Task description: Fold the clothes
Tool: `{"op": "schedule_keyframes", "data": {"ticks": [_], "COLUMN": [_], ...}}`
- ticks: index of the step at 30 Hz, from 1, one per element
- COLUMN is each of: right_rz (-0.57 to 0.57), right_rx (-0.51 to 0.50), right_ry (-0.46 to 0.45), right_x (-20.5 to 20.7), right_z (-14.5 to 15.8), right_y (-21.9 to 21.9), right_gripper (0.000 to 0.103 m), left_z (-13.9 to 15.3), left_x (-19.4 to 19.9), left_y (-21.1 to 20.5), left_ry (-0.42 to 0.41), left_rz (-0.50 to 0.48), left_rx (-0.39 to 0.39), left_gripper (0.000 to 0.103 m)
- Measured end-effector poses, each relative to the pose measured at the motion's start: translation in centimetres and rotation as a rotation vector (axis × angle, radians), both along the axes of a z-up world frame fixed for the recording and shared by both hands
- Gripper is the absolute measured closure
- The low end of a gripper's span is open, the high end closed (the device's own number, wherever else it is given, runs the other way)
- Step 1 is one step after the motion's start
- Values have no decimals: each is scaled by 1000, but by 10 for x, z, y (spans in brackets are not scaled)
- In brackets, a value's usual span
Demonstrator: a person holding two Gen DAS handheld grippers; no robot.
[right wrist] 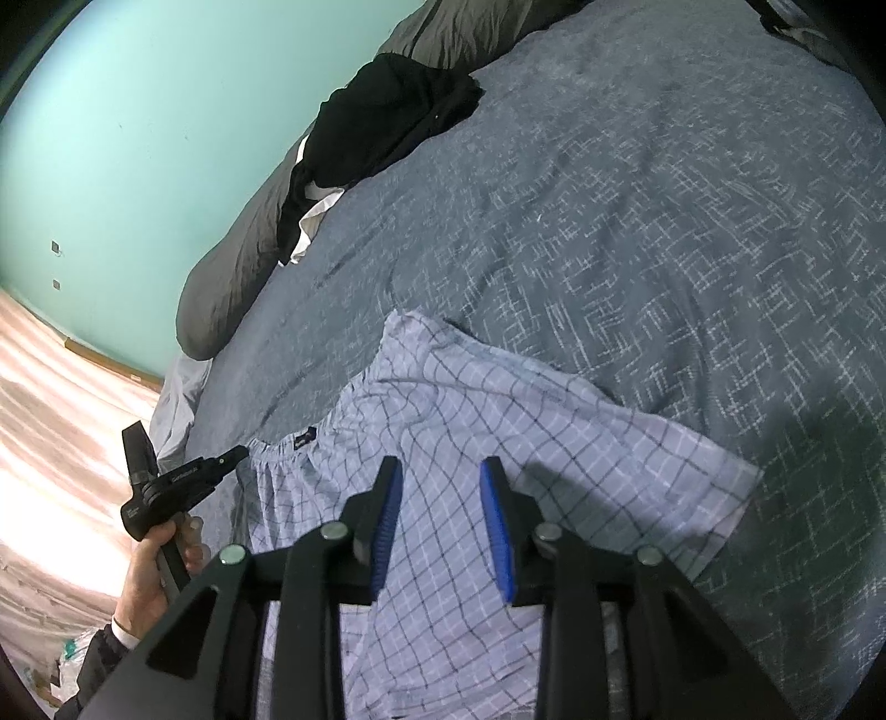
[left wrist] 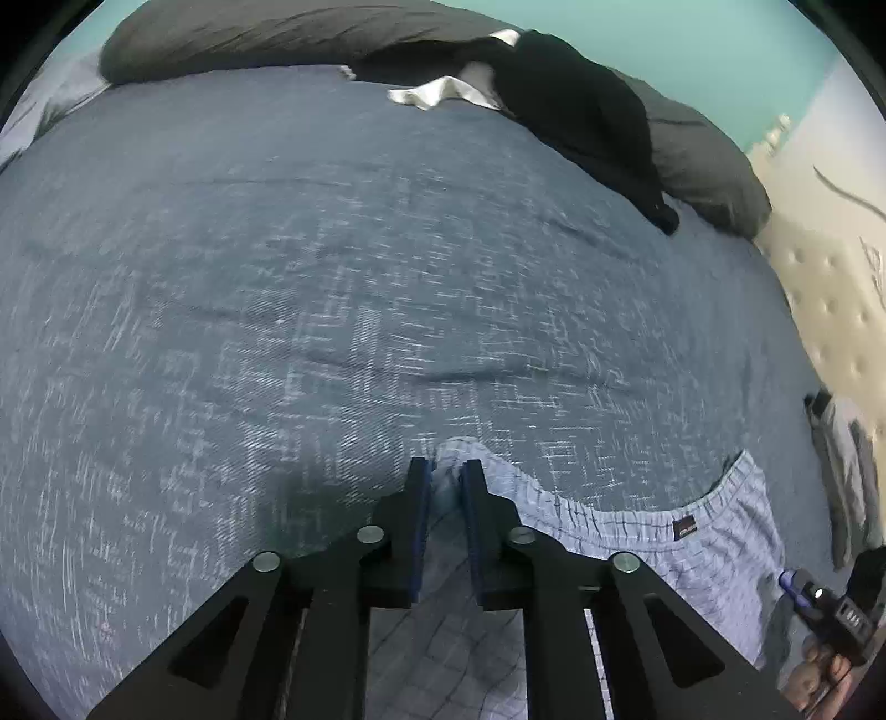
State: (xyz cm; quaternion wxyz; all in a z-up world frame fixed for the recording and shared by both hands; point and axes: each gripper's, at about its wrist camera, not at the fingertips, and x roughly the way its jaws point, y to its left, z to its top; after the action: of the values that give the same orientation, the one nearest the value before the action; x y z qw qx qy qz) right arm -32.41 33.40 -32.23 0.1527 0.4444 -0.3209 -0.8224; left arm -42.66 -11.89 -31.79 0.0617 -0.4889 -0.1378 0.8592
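So the checked boxer shorts (right wrist: pixel 470 421) are lying near the front edge of the bed (left wrist: pixel 332 277), spread on the blue-grey patterned bedspread, elastic waistband (left wrist: pixel 626 512) toward one side with the little dark label (left wrist: pixel 685 527) facing up.

Left tool (left wrist: pixel 443 487) has its blue-padded fingers narrowed down on a bunched corner of the fabric at one end of the waistband, so I'd call that pinched on the shorts. In the other view the same tool shows up from outside, tip right at the waistband corner, with the person's hand (right wrist: pixel 158 559) around the handle. My guess is a corner hold like this is for lifting or dragging that edge across for a fold, or just tugging the cloth flat; can't tell which from this.

Right tool (right wrist: pixel 443 498) hovers over the middle of the shorts with its fingers spread apart and nothing between them. Looks ready to pin or grab, but that's a guess.

Room-wise: lots of bare bedspread beyond the shorts, so there's plenty of space to swing fabric away from the edge. A black garment (left wrist: pixel 581 111) with something white (left wrist: pixel 426 94) under it is piled against the grey pillows (left wrist: pixel 277 39), well apart. The bed edge and floor (right wrist: pixel 66 443) are close on the left-tool side, so fabric could slip off there.
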Motion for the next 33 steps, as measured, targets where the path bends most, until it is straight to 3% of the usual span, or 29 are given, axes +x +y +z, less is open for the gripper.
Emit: {"op": "schedule_keyframes", "data": {"ticks": [5,12,23,31,32,33], "right_rz": [6,2,11,23,22,20], "right_rx": [-11,-33,-56,-67,-68,-72], "right_ry": [-9,-3,15,32,33,34], "right_x": [-1,1,3,5,5,5], "right_z": [-3,0,8,15,15,15], "right_y": [-3,-2,-4,-8,-9,-8], "right_gripper": [74,74,74,74,74,74], "left_z": [8,-4,-23,-27,-26,-25], "left_x": [21,71,122,141,144,146], "left_y": [-17,-44,-61,-61,-60,-59], "left_ry": [-1,-67,-120,-128,-129,-130], "left_rz": [14,-6,14,35,33,32], "left_rx": [-3,-57,-22,-19,-28,-41], "left_gripper": [67,66,66,66,70,82]}}
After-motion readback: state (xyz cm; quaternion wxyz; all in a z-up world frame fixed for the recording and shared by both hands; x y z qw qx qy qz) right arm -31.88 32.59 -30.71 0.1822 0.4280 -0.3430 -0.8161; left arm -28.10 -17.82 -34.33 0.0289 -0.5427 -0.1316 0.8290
